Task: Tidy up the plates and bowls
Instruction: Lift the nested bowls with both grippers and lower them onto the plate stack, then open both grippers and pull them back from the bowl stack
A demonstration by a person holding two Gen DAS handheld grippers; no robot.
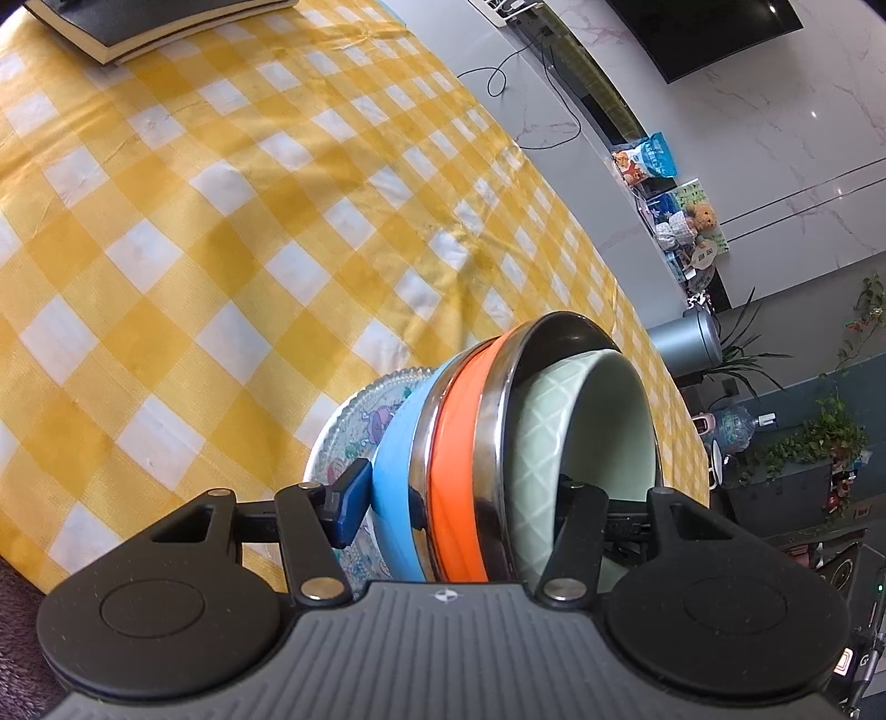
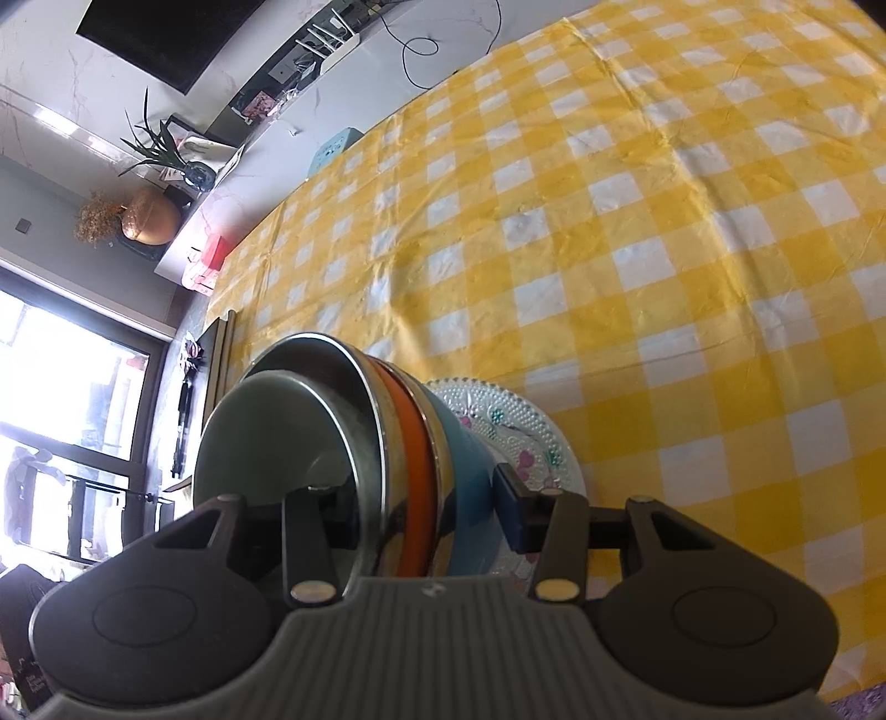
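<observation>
Left wrist view: a stack of bowls sits nested on a glass plate, with a pale green bowl innermost, then a steel-rimmed orange bowl, then a blue bowl against the plate. The left gripper is clamped on this stack: one blue-padded finger presses the blue bowl's outer wall, the other reaches inside the green bowl. In the right wrist view the same stack fills the near middle, the green bowl open toward the window side, the orange band and the blue bowl behind it, and the plate beyond. The right gripper grips it too, one finger inside the green bowl and the other against the blue wall beside the plate. Whether the plate rests on the bench or is lifted with the bowls I cannot tell. The stack lies near one edge of the bench, which wears a yellow and white check cloth. A book lies at the far corner in the left view. Beyond the edge are a shelf with toys, a dark screen and potted plants.
</observation>
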